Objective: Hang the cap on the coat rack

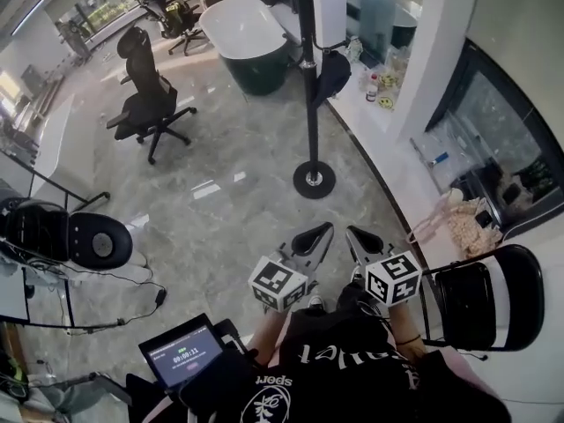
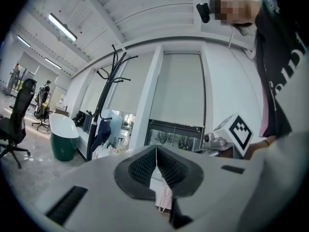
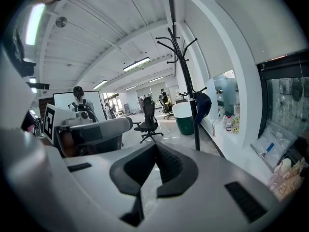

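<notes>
The black coat rack (image 1: pixel 308 77) stands on the floor ahead of me, on a round base (image 1: pixel 314 178). A dark cap (image 1: pixel 331 75) hangs on one of its hooks, to the right of the pole. My left gripper (image 1: pixel 323 230) and right gripper (image 1: pixel 352 233) are held side by side close to my body, well short of the rack, both shut and empty. In the left gripper view the jaws (image 2: pixel 156 150) meet, with the rack (image 2: pixel 103 100) and cap (image 2: pixel 101 132) far to the left. Beyond the right gripper (image 3: pixel 155 147), the rack (image 3: pixel 187 81) stands with the cap (image 3: pixel 203 103) on it.
A black office chair (image 1: pixel 144 102) stands at the back left and a dark bathtub (image 1: pixel 248 39) behind the rack. Bottles sit on the white sill (image 1: pixel 381 92) at the right. Near my right side are a black folding chair (image 1: pixel 482 303) and a bag (image 1: pixel 462 224). A tablet (image 1: pixel 184 352) is at the lower left.
</notes>
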Tool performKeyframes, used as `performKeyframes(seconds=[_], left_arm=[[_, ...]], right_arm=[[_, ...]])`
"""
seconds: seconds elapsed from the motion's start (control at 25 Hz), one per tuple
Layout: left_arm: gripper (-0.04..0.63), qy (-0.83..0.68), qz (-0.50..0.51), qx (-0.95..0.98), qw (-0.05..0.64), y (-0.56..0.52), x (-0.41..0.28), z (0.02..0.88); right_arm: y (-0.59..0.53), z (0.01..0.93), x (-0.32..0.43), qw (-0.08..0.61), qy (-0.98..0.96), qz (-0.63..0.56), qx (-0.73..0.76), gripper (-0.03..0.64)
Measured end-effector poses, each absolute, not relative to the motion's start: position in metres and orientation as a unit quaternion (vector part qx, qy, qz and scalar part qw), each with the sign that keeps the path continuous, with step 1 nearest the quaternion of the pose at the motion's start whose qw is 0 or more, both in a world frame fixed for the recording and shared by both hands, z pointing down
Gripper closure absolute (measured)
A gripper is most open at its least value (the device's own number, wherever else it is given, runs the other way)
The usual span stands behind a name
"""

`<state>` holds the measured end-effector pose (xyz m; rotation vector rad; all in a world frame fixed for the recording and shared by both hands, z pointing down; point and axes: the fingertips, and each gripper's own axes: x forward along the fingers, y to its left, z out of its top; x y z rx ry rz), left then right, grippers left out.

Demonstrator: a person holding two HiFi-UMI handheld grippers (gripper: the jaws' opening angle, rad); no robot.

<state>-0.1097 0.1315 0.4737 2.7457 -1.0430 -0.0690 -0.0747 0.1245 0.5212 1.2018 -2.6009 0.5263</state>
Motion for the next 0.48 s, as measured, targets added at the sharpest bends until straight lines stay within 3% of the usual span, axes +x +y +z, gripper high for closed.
performKeyframes(seconds=[0.48], left_arm=[[0.589,-0.342,-0.023,0.935,0.091,0.132,-0.117,0.466]], right_arm=[[0.120,0.520,-0.084,0.114,-0.884,0.178,0.416,0.601]])
